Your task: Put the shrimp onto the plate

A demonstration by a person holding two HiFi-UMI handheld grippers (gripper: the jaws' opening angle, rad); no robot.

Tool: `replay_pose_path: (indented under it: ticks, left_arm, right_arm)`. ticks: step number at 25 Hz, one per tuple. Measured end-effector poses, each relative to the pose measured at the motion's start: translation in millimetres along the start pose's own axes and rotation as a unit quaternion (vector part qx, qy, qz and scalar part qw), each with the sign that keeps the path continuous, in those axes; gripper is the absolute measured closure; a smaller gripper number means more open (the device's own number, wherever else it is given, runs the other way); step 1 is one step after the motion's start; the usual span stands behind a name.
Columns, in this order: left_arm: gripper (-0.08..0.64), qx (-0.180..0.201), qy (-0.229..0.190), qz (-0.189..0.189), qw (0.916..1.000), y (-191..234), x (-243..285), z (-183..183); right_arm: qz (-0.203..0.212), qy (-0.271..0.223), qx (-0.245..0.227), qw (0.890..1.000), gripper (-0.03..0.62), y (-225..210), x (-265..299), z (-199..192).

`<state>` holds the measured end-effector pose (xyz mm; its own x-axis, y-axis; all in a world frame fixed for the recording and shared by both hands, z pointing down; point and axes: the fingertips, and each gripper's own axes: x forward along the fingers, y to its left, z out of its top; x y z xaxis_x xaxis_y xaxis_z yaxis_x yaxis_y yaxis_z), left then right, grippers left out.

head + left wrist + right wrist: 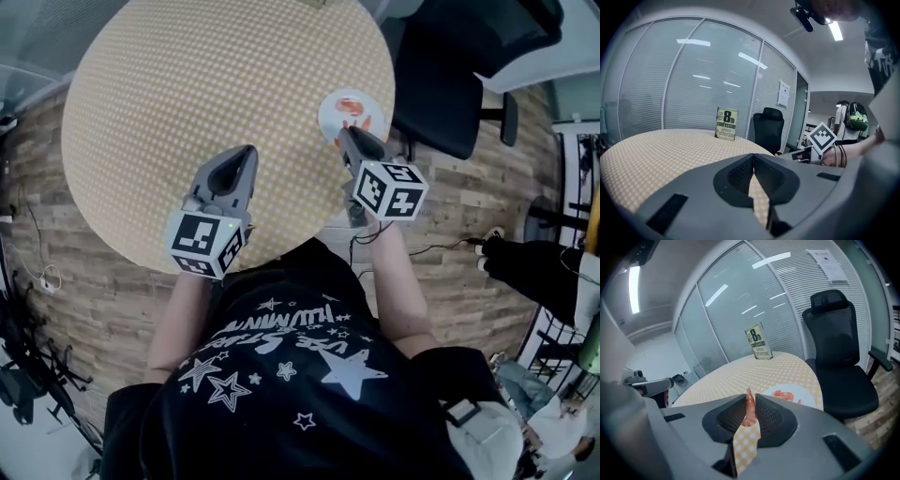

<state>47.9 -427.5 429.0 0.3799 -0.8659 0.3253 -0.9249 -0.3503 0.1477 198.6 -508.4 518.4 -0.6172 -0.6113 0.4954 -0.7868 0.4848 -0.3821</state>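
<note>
A white plate (336,116) lies near the right edge of the round yellow-checked table (187,103), with orange shrimp (352,106) on it. My right gripper (349,139) hovers at the plate's near rim, shut on one shrimp (749,408) that stands upright between its jaws. In the right gripper view the plate (803,395) with its shrimp (783,395) lies just beyond the jaws. My left gripper (240,156) is shut with nothing in it, over the table's near part (752,160).
A black office chair (450,84) stands right of the table, close to the plate. A paperback book (759,342) stands upright at the table's far edge. Glass partition walls with blinds lie beyond. Cables trail on the wooden floor (469,281).
</note>
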Motion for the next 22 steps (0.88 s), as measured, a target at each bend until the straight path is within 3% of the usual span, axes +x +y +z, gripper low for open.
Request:
replay_pose_path:
  ticks: [11, 22]
  left_arm:
    - [0.551, -0.018, 0.02, 0.019, 0.9995, 0, 21, -19]
    - [0.551, -0.028, 0.033, 0.038, 0.9983, 1, 28, -32]
  right_arm:
    - [-0.038, 0.076, -0.047, 0.995, 0.526, -25, 40, -23]
    - [-0.057, 0.105, -0.038, 0.992, 0.525, -41, 58, -35]
